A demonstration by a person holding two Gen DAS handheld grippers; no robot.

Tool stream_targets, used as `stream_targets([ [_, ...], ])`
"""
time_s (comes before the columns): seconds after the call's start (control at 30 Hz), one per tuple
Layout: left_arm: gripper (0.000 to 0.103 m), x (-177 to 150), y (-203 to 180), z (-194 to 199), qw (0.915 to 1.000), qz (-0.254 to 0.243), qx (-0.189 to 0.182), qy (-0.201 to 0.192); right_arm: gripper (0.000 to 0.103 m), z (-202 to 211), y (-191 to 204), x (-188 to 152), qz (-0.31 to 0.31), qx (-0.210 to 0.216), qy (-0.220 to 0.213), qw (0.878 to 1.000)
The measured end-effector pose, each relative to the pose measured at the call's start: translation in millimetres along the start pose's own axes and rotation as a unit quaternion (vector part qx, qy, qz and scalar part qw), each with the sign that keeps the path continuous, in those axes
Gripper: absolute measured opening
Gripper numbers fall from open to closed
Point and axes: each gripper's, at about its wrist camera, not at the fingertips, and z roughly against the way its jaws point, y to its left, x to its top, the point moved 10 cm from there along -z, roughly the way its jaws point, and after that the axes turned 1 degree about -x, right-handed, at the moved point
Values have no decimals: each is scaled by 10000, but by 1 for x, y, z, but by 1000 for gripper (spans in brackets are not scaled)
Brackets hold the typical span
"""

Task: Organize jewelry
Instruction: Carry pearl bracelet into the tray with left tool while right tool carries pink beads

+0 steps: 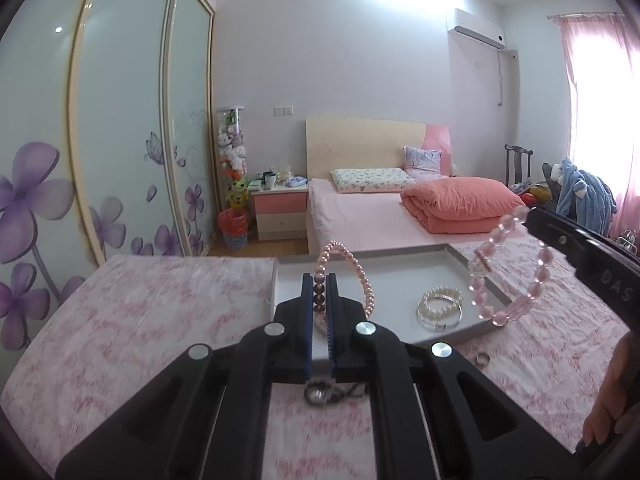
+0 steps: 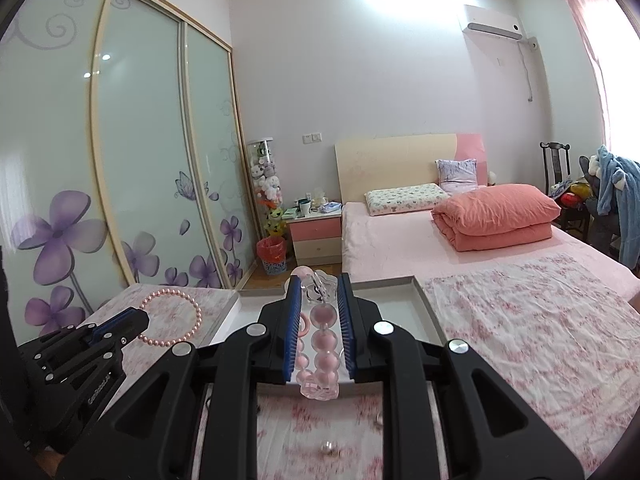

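Note:
My left gripper is shut on a pink pearl bracelet, held upright above the near edge of a white tray. In the right wrist view that bracelet hangs from the left gripper at the left. My right gripper is shut on a pink crystal bead bracelet. In the left wrist view it dangles over the tray's right rim. White pearl bracelets with a silver bangle lie in the tray.
The tray sits on a pink floral cloth on the bed. A dark chain piece and a small ring lie on the cloth near me. A folded orange quilt and pillows are farther back.

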Motion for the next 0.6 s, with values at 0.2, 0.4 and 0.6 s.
stream_targets([
  [0.2,7,5,-5,-37,10000,-57,18,63,19,-39,-1,-1,18,-103,169,9998],
  [0.4,7,-3,-6,-83,9993,-36,7,361,19,-84,-5,-12,-132,-76,571,9983],
  [0.6,7,-13,-5,-117,9979,57,-121,639,19,-118,-16,-31,-457,-17,1085,9930],
])
